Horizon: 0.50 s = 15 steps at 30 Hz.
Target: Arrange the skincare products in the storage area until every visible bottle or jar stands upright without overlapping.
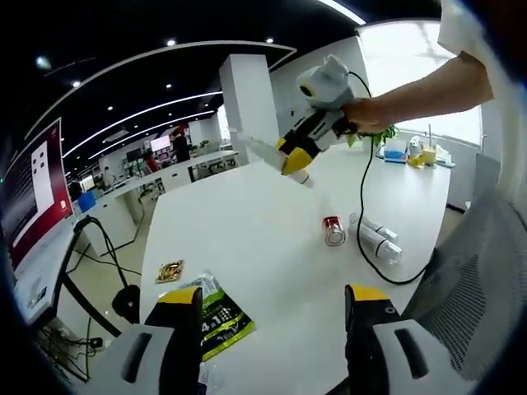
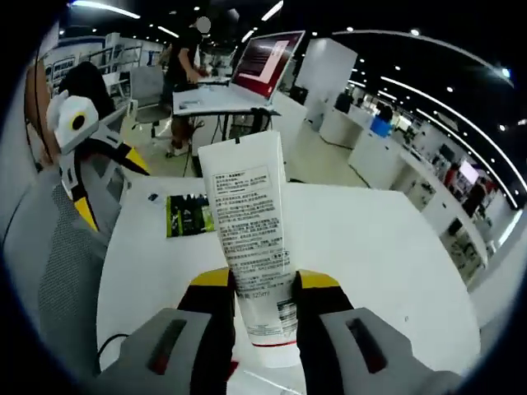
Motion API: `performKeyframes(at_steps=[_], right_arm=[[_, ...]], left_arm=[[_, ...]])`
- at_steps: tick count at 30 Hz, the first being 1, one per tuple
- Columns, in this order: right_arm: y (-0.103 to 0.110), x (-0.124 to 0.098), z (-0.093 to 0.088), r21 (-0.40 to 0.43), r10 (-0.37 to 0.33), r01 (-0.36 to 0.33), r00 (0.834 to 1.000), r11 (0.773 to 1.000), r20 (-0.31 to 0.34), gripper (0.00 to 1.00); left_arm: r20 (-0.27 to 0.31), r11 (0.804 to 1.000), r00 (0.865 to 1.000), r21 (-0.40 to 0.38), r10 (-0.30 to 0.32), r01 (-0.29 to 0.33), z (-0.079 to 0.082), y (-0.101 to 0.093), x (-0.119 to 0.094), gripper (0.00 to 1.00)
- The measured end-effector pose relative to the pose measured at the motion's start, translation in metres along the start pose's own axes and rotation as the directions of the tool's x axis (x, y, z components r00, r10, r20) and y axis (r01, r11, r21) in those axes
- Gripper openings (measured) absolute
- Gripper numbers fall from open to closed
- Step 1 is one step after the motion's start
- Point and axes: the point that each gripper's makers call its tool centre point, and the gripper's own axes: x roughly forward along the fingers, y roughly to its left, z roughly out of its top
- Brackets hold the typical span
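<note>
White tube (image 2: 251, 247) clamped in right gripper (image 2: 265, 298), held above the surface (image 1: 272, 247); nothing stands upright yet.
Left gripper (image 1: 276, 317) gapes wide, empty; red jar (image 1: 333, 230) and bottles (image 1: 377, 239) lie toppled at 2 o'clock.

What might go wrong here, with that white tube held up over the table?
The right hand-held gripper pinches the white tube near its cap end, so the tube may slip or swing. On the table, the red-capped jar and white bottles lie on their sides beside a black cable; they could roll or snag.

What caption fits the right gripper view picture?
Right gripper clamps a white tube above the white table.
</note>
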Motion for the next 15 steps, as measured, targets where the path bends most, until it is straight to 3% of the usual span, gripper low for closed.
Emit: performKeyframes(at_steps=[4, 11, 15], right_arm=[[0.01, -0.019, 0.016, 0.059, -0.032, 0.027, 0.996, 0.998, 0.083, 0.25], [0.028, -0.044, 0.025, 0.146, -0.093, 0.069, 0.982, 0.987, 0.167, 0.25], [0.041, -0.059, 0.034, 0.231, -0.11, 0.053, 0.964, 0.972, 0.24, 0.25]], left_arm=[[0.064, 0.999, 0.998, 0.042, -0.011, 0.008, 0.015, -0.006, -0.004, 0.72], [0.091, 1.0, 0.996, 0.019, -0.023, 0.021, 0.022, -0.009, -0.007, 0.72], [0.088, 0.999, 0.995, 0.01, -0.053, 0.052, 0.023, -0.015, -0.007, 0.72]])
